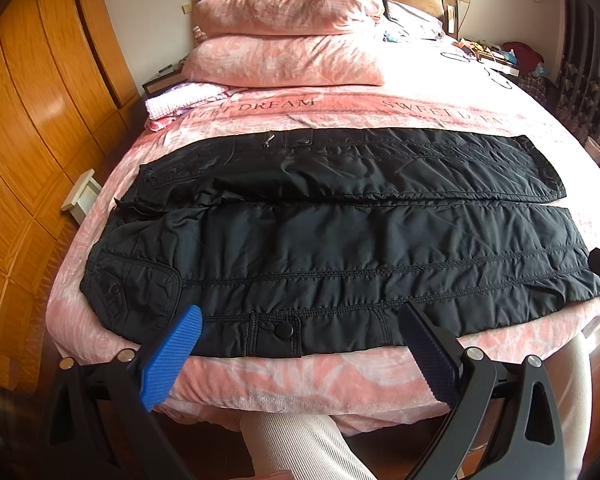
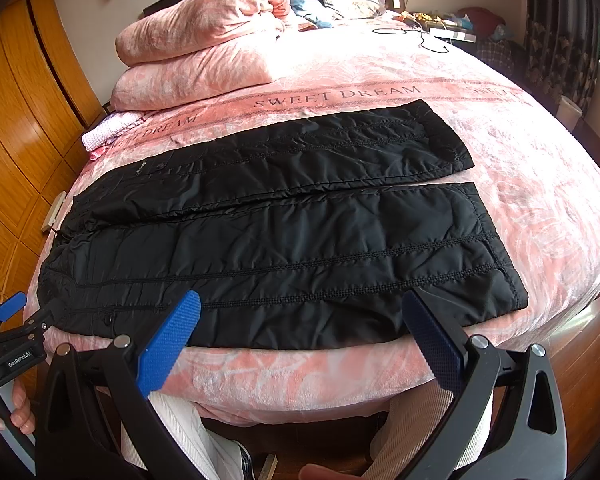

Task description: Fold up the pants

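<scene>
Your black quilted pants lie flat on the bed, just ahead of both claws (left claw, right claw), each spread wide, gripping nothing.

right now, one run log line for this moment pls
stage: pre-grasp | pants: flat on bed, unfolded, legs side by side | left gripper: open, at near edge | right gripper: open, at near edge | holding: nothing

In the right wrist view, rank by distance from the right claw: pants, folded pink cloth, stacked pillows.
From the right claw:
1. Pants, just ahead, across the bed.
2. Pink cloth, far left, beyond the pants.
3. Pillows, farthest, by the headboard.
</scene>
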`<state>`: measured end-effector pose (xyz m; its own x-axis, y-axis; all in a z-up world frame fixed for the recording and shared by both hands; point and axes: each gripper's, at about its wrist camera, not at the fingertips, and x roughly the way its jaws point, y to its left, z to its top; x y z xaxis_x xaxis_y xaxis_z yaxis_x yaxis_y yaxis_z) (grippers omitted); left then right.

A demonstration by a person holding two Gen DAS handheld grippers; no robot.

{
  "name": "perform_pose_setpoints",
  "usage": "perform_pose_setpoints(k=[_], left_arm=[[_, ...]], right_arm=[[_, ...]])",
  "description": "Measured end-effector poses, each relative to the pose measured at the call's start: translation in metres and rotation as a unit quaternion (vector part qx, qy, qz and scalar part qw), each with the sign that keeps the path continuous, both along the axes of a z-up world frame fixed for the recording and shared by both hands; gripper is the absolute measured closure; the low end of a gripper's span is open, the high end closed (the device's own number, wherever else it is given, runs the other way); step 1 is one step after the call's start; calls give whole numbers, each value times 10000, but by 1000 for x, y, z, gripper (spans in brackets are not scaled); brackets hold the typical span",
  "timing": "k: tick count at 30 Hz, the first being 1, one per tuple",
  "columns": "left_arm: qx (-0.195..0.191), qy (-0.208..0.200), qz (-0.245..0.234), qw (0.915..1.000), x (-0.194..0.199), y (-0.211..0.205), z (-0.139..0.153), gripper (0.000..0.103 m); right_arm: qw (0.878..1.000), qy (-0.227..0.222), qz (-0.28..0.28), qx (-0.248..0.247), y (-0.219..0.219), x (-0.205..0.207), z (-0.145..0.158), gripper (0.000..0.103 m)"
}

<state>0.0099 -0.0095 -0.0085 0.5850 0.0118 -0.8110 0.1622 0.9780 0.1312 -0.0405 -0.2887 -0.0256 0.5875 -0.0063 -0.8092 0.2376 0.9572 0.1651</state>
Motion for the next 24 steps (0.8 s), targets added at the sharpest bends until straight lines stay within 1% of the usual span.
perform_pose_setpoints(k=[8,9,11,13,14,15,17,19,21,22,24], left_arm=[[-67,77,-38,9999,7,0,-4,4],[-145,89,-93,9998,8,0,-4,4],[-420,194,-279,9985,11,0,-6,4],[-713,440,-441,9955,22,2,-12,4],[-764,572,-462,9944,30,3,-16,4],[-704,667,-444,9943,42,3,-18,4],[-605,651,-500,9948,69,2,-19,4],[-651,753,-636,9930,107,-3,-21,4],[-720,878,-795,9903,154,-11,-25,4],[-677,925,-852,9897,177,-18,-29,4],[-673,996,-1049,9872,227,-34,-37,4]], right_arm=[[10000,55,26,-24,0,5,-4,2],[10000,66,41,-23,0,6,-5,2],[9998,82,135,-79,1,11,-6,2],[9992,74,324,-207,-2,22,-7,2],[9986,59,487,-189,-5,31,-7,2],[9975,18,694,-105,-10,42,-6,2],[9931,-57,1170,81,-24,71,-5,2],[9896,-35,1416,265,-44,109,-7,2],[9857,152,1574,590,-67,156,-16,2],[9832,259,1657,725,-77,181,-21,2],[9767,435,1925,843,-93,232,-34,2]])
